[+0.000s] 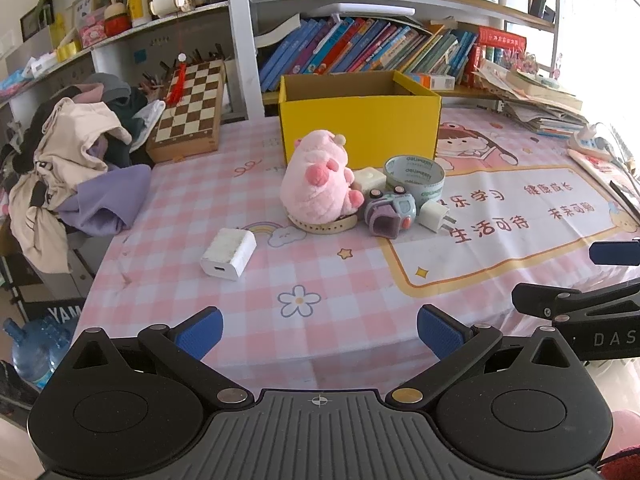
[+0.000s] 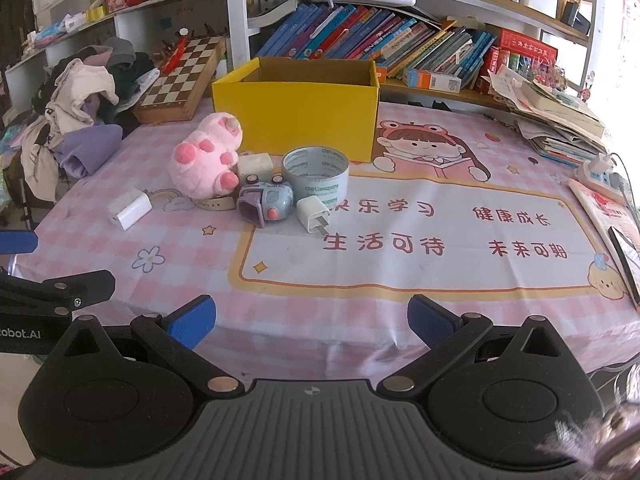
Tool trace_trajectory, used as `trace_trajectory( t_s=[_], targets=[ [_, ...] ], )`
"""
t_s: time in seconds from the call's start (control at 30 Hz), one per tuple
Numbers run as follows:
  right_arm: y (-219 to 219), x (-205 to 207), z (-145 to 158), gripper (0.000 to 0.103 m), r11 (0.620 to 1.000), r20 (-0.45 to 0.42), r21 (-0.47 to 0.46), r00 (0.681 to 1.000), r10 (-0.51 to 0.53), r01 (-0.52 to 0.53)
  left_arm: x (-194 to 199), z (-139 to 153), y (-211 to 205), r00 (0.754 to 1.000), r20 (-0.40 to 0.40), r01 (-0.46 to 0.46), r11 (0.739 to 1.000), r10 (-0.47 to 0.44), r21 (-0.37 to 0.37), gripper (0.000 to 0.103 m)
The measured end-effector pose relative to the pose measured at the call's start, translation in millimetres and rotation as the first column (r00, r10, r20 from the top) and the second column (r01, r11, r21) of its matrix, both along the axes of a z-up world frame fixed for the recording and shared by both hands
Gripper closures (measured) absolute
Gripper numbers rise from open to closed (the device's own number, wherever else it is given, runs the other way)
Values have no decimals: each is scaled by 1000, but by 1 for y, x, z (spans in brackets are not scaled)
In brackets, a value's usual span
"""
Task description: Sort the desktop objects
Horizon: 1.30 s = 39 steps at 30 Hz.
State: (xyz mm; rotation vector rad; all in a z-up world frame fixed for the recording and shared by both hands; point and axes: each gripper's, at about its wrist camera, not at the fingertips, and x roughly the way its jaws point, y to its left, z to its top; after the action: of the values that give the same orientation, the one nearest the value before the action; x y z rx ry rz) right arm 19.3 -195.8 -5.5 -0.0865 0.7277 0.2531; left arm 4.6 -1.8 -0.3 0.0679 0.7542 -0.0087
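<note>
Left wrist view first: your left gripper (image 1: 319,334) hangs at the near table edge with its blue pads spread wide and nothing between them. At about 12 o'clock stands the yellow box (image 1: 358,122), top open, probably the place where the things must go. Just before it is a tight group: the pink plush toy (image 1: 316,178) sits on a beige strap (image 1: 326,225), with the toy camera (image 1: 390,210), the tape roll (image 1: 414,176) and a small plug charger (image 1: 434,215) touching or just beside one another. The white charger block (image 1: 229,254) lies alone at 11 o'clock, well apart, so it looks the easiest first pick for this side.

Right wrist view: your right gripper (image 2: 312,322) is also released and holds nothing, low at the table edge. The group now sits at 11 o'clock, and the plug charger (image 2: 313,213) is its nearest member. A white cube (image 2: 255,164) lies behind the plush toy (image 2: 206,156); I cannot tell what it is. Both grippers seem to wait side by side.
</note>
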Motion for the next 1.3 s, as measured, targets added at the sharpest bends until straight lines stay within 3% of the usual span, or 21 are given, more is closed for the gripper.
trace_trajectory(
  t_s=[1.3],
  targets=[
    [1, 4, -1, 0, 1000, -8, -9, 1000, -9, 9, 3, -3, -1, 1000, -20, -2, 1000, 2, 8, 0]
  ],
)
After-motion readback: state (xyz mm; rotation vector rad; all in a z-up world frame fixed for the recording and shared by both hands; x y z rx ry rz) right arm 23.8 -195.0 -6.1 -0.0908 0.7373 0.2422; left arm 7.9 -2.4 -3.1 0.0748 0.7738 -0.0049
